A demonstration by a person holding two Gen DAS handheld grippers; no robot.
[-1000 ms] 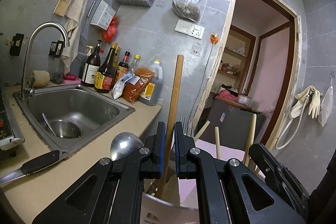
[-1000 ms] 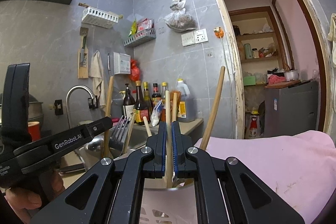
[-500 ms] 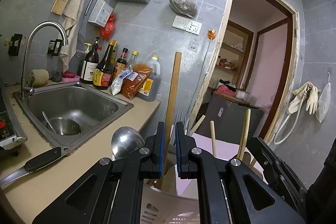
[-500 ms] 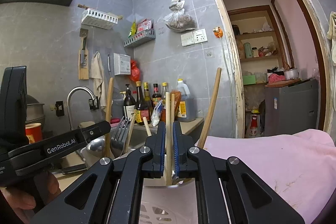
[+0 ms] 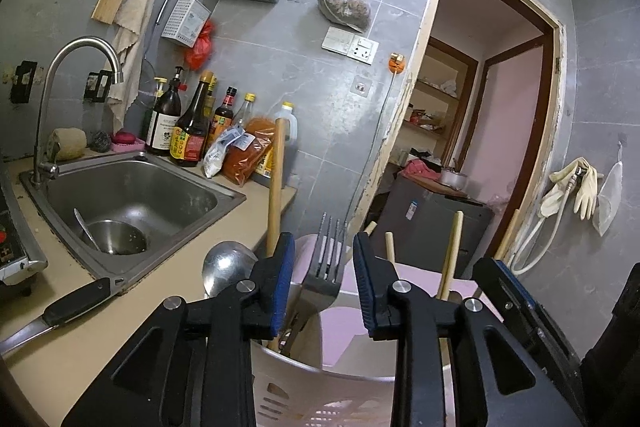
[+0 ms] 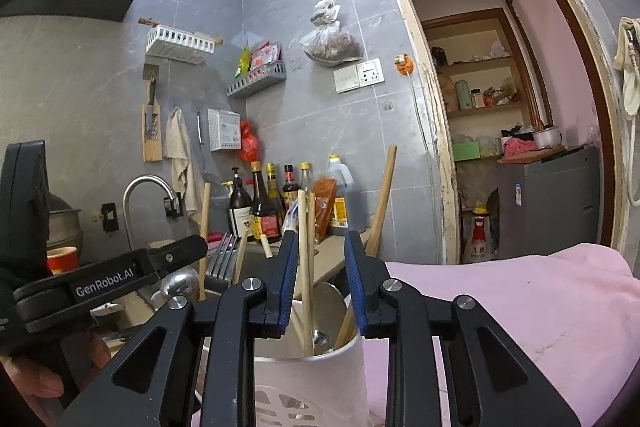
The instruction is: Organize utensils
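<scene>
Both grippers' jaws have just been opening, letting go of the handles they clamped a second ago. The left gripper [image 5: 323, 283] stands released, a grey metal fork [image 5: 326, 267] loose between its pads, a long wooden handle [image 5: 275, 187] just left. The right gripper [image 6: 321, 277] is released too, pale wooden chopsticks [image 6: 306, 267] standing free in the white slotted plastic utensil holder [image 6: 316, 379].

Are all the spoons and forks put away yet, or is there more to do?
Mostly away: a fork, ladle and wooden handles stand in the white holder. Both the left gripper and right gripper have just been opening and hold nothing. Left: a knife on the counter and a spoon in the sink.
</scene>
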